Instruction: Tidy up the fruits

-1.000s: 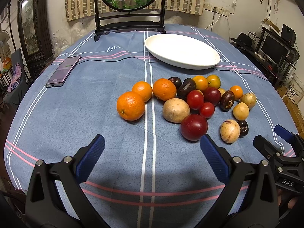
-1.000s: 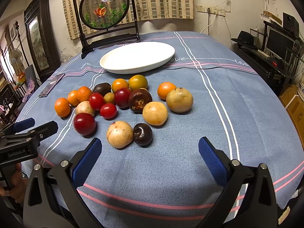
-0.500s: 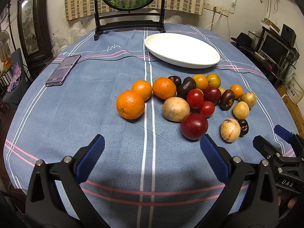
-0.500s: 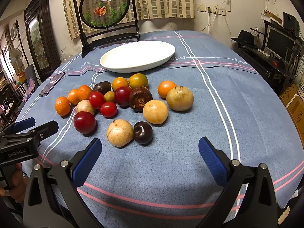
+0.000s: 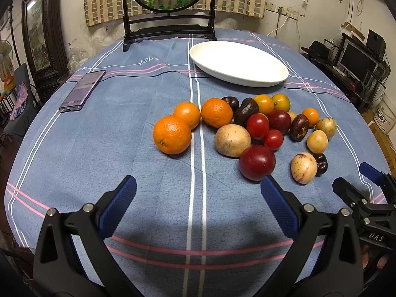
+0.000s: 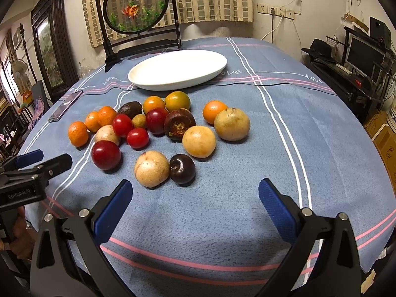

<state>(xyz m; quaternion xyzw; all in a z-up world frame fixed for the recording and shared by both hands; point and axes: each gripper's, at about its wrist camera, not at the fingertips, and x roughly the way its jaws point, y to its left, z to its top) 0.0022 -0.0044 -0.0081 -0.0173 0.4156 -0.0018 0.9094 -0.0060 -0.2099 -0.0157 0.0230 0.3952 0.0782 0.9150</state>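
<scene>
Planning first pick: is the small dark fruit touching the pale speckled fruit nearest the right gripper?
Touching. Right wrist view: dark fruit presses against pale fruit, no cloth between.

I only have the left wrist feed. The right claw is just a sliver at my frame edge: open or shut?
Observer: Open. The right claw has its jaws wide apart, with only tablecloth between them.
Operator: The small dark fruit is half hidden behind the tan fruit for me. Are they touching?
Observer: Yes. In the right wrist view the small dark fruit rests against the tan fruit's right side and is fully exposed.
Operator: Anything buried in the pile?
Observer: A small yellow-green fruit sits wedged between a tomato and a red plum.
</scene>
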